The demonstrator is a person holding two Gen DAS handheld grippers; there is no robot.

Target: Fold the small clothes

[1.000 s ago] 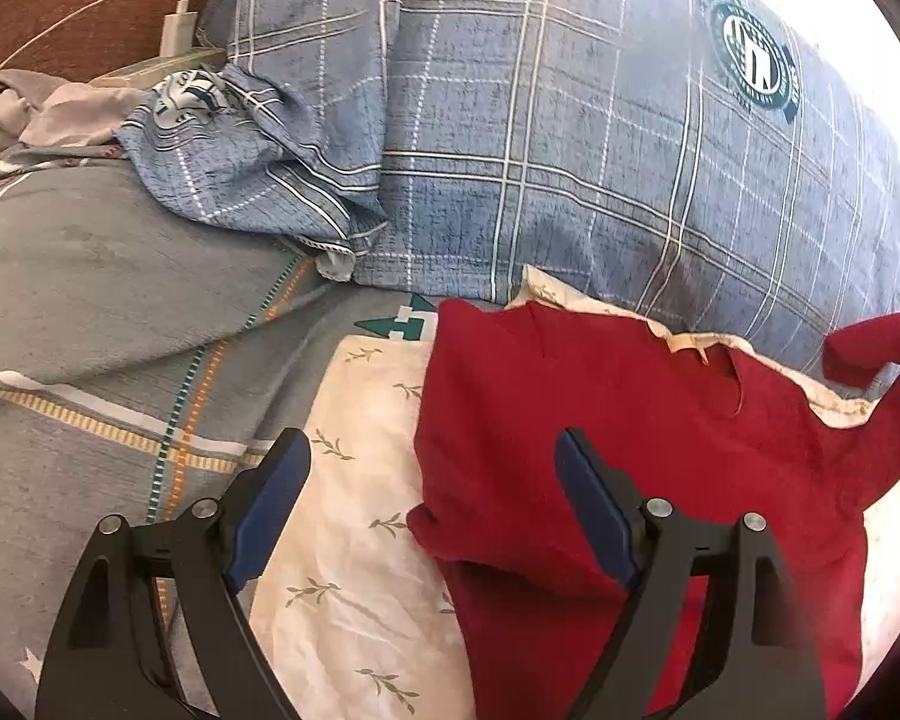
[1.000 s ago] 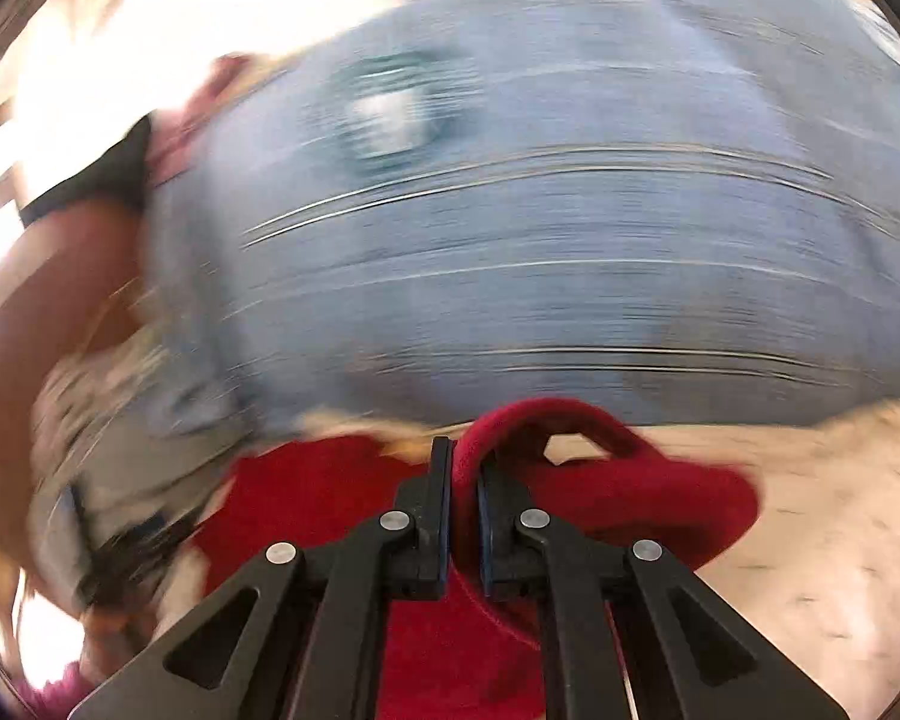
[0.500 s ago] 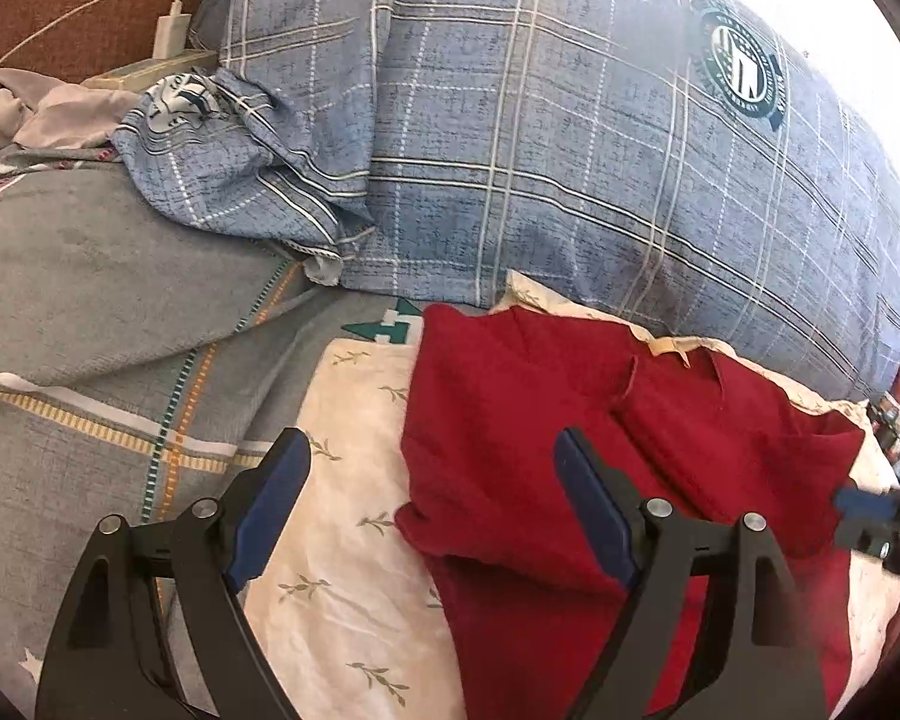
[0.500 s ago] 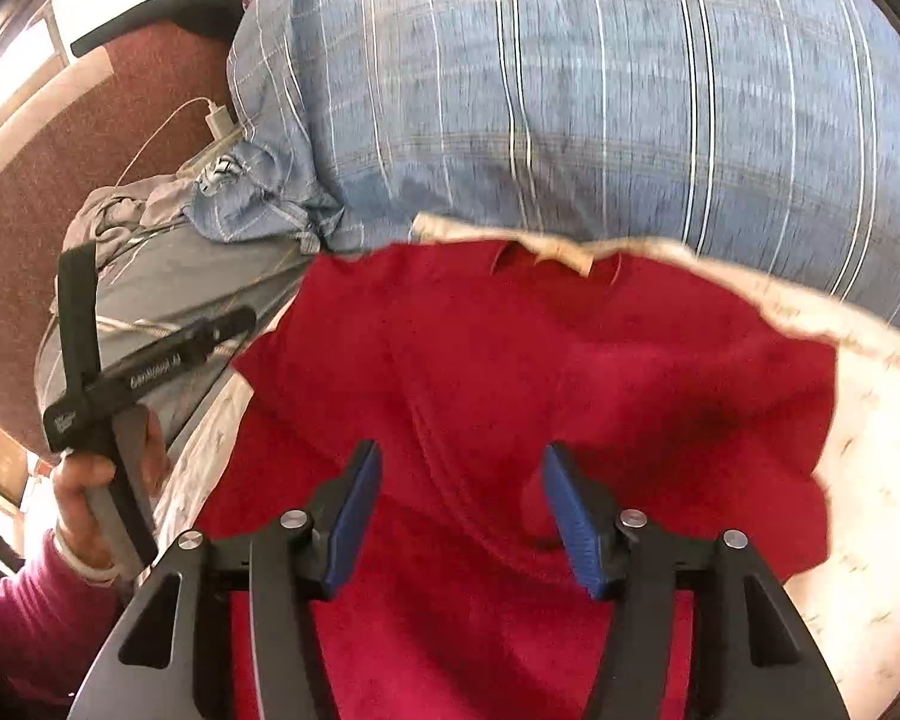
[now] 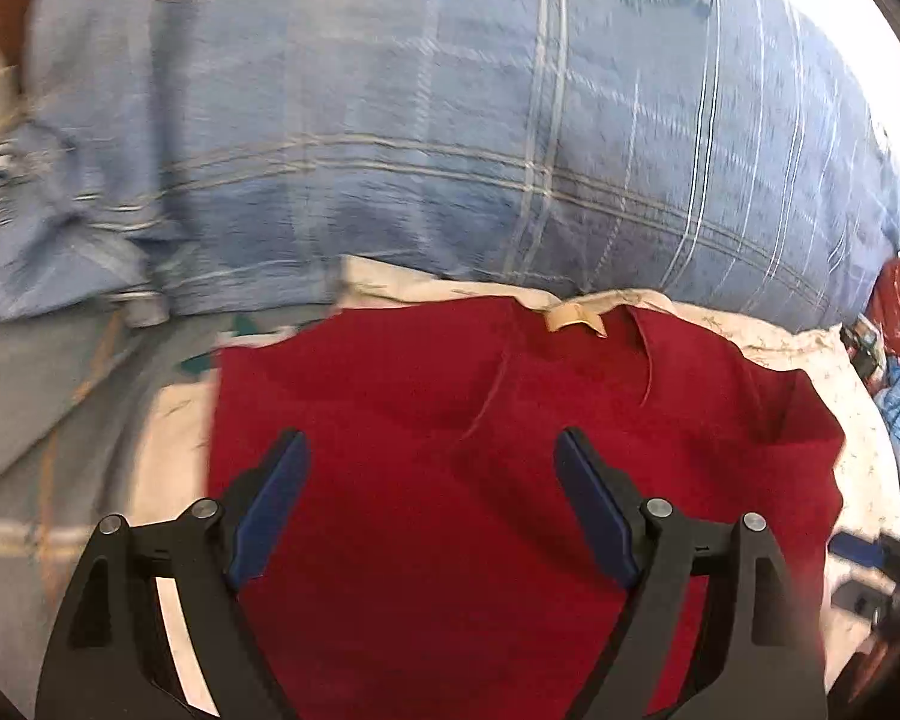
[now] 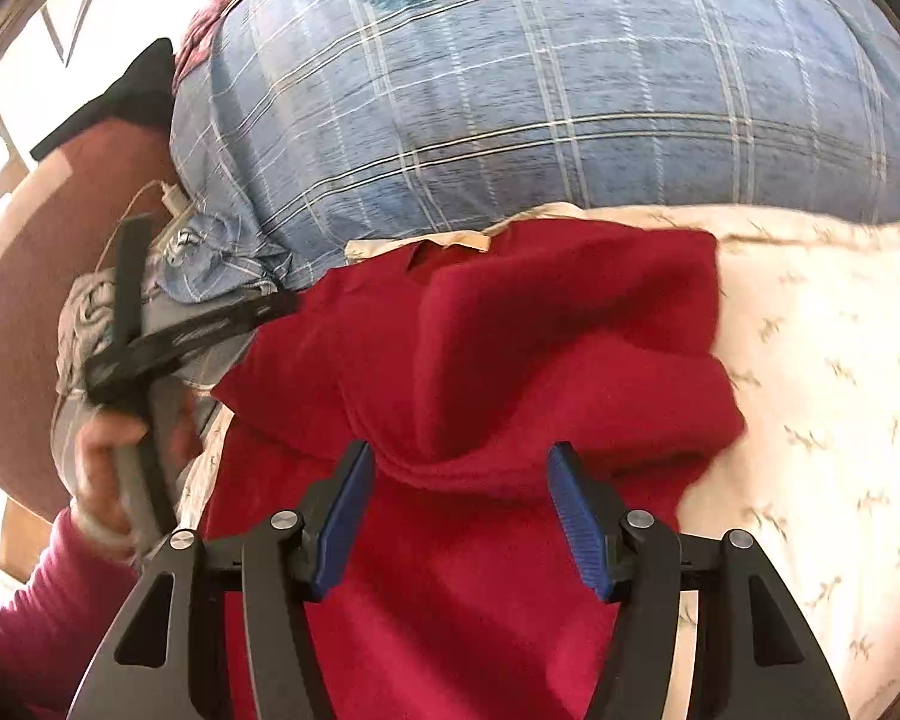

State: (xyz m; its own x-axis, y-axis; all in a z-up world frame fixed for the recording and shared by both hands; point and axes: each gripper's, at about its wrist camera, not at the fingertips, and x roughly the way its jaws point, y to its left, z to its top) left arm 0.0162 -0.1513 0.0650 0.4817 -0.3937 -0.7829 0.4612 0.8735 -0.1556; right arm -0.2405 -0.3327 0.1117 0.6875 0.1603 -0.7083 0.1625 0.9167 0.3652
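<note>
A small dark red shirt (image 5: pixel 510 456) lies on a cream leaf-print cloth (image 5: pixel 858 420), collar towards the blue plaid pillow. Its right sleeve is folded inwards over the body (image 6: pixel 570 324). My left gripper (image 5: pixel 432 480) is open and empty, hovering over the shirt's left half. My right gripper (image 6: pixel 459 480) is open and empty, just above the folded sleeve's lower edge. In the right wrist view the left gripper (image 6: pixel 168 336) shows at the shirt's left edge, held by a hand.
A large blue plaid pillow (image 5: pixel 450 120) lies behind the shirt; it also fills the top of the right wrist view (image 6: pixel 540 90). A grey striped bedspread (image 5: pixel 42 396) lies to the left. Red and blue clutter (image 5: pixel 894 324) sits at far right.
My right gripper let go of the red sleeve, which now lies folded over the shirt, and drew back. My left gripper moved right, from the shirt's left edge over its body.
</note>
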